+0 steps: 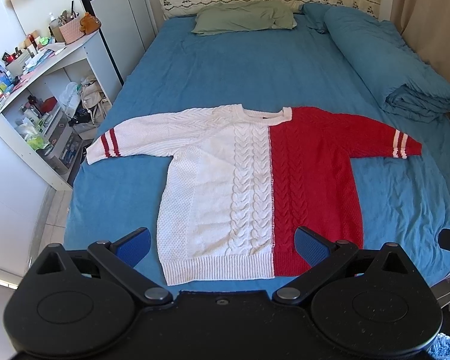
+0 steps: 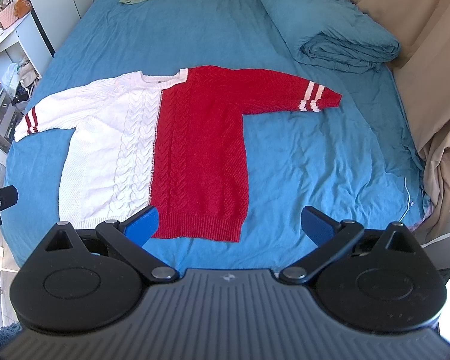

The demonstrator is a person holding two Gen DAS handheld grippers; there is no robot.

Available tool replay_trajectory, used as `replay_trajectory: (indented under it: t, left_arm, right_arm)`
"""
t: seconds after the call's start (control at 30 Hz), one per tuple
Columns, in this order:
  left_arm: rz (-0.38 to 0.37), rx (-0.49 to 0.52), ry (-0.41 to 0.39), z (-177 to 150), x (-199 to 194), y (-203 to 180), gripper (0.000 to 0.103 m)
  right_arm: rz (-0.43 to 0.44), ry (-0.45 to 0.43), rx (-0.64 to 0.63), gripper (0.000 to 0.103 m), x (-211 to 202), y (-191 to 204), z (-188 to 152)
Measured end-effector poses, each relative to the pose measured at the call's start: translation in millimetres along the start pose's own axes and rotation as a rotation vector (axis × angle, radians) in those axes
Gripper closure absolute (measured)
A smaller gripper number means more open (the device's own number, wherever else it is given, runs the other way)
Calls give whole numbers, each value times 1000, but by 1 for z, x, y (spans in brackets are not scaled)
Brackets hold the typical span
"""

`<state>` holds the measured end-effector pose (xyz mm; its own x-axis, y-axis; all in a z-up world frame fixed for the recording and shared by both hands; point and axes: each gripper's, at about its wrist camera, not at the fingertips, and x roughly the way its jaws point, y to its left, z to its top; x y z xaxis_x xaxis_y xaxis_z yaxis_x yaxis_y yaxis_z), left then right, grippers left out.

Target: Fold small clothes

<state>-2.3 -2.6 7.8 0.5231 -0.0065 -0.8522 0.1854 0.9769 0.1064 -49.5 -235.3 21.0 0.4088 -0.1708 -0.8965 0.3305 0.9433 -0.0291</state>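
Observation:
A cable-knit sweater [image 1: 255, 186], white on its left half and red on its right half, lies flat and spread out on the blue bed sheet [image 1: 225, 69], sleeves out to both sides. It also shows in the right wrist view [image 2: 165, 144]. My left gripper [image 1: 223, 244] is open and empty, held above the sweater's hem. My right gripper [image 2: 231, 223] is open and empty, above the red hem corner and the bare sheet beside it. Neither gripper touches the sweater.
A green pillow [image 1: 246, 18] lies at the head of the bed. A rolled blue duvet [image 1: 390, 60] runs along the right side. A cluttered white shelf unit [image 1: 36, 90] stands left of the bed. A beige curtain [image 2: 429, 60] hangs at the right.

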Motion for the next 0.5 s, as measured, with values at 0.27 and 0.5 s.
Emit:
replay_trajectory:
  t: [0.27,0.5]
  left_arm:
    - [1,-2,-1,1,0,2,0]
    - [2,-1,-1,1,0,2,0]
  right_arm:
    - [0,-2,1,0,1,0,0]
    - [-4,-9,6,0,-1,-3,4]
